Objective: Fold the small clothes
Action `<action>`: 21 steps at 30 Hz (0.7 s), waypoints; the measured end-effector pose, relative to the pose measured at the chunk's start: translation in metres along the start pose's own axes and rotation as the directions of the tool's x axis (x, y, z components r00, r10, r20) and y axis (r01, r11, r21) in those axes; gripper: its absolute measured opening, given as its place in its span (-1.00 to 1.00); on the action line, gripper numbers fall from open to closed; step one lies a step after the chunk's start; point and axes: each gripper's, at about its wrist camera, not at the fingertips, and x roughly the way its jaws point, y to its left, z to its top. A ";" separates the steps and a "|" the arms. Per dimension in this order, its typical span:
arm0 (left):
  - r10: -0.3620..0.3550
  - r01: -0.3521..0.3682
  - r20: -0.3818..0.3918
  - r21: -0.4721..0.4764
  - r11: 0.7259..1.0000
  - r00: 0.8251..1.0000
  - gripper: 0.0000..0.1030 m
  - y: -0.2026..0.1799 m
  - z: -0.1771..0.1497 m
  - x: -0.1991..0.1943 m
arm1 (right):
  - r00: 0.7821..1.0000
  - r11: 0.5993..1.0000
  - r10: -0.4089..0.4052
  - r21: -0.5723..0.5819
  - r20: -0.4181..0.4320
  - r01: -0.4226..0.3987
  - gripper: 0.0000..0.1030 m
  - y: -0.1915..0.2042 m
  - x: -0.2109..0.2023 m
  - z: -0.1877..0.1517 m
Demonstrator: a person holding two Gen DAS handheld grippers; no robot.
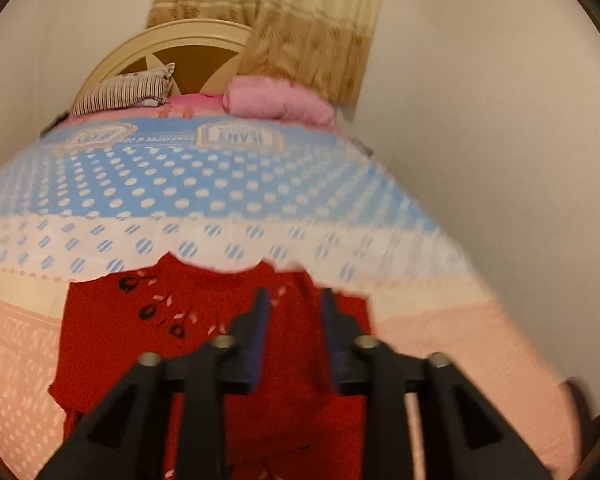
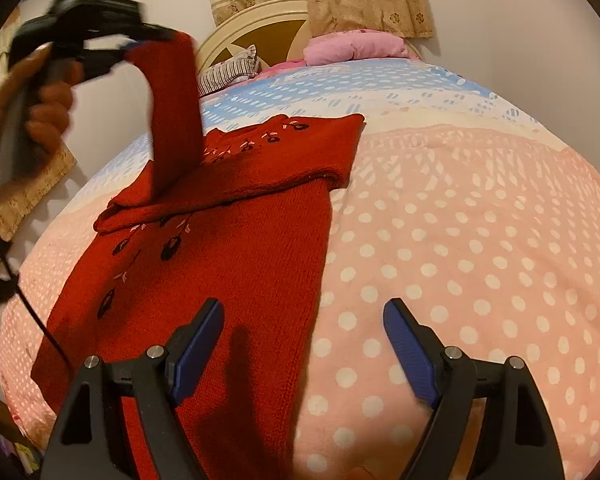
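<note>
On the left, the left hand-held gripper (image 2: 130,46), held in a person's hand (image 2: 40,108), is clenched on a sleeve (image 2: 174,108) of a red knitted sweater (image 2: 228,264) and lifts it above the bed (image 2: 480,240). The folding looks about half done: the other sleeve (image 2: 300,152) already lies across the flat chest, embroidered with small dark flowers. On the right, the right hand-held gripper (image 2: 304,328) hangs released over the sweater's edge and the soft pink polka-dot blanket (image 2: 460,280).

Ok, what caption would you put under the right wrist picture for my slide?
Left claw lifts a sleeve of the red knitted flower-embroidered sweater off the pink polka-dot blanket; right claw waits open.
</note>
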 end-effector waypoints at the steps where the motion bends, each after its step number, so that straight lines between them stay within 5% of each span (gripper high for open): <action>1: 0.032 -0.032 -0.008 0.037 0.999 0.999 0.06 -0.005 -0.011 0.005 | 1.000 1.000 -0.004 -0.007 0.003 0.004 0.60 0.001 0.000 -0.001; 7: 0.085 -0.083 -0.005 0.202 0.976 0.996 0.32 0.002 -0.050 -0.006 | 1.000 1.000 0.006 -0.006 0.018 -0.006 0.60 -0.001 0.000 -0.003; 9: 0.176 -0.180 0.039 0.267 0.947 0.984 0.58 0.025 -0.068 -0.017 | 1.000 1.000 0.007 -0.008 0.024 -0.006 0.60 -0.001 -0.001 -0.004; 12: 0.270 -0.269 0.039 0.306 0.913 0.962 0.59 0.064 -0.085 -0.017 | 0.999 1.000 0.016 -0.002 0.030 -0.016 0.60 -0.001 -0.004 -0.003; 15: 0.390 -0.371 -0.009 0.292 0.882 0.921 0.59 0.122 -0.095 -0.010 | 0.999 0.999 0.030 0.015 0.015 -0.030 0.60 -0.002 -0.007 0.006; 17: 0.415 -0.385 -0.074 0.253 0.888 0.907 0.60 0.151 -0.096 0.002 | 0.999 0.999 0.039 -0.005 0.009 -0.039 0.60 0.004 -0.010 0.021; 21: 0.406 -0.383 -0.152 0.159 0.910 0.901 0.70 0.180 -0.100 0.017 | 0.995 0.995 0.101 -0.017 -0.016 -0.101 0.58 0.019 -0.006 0.071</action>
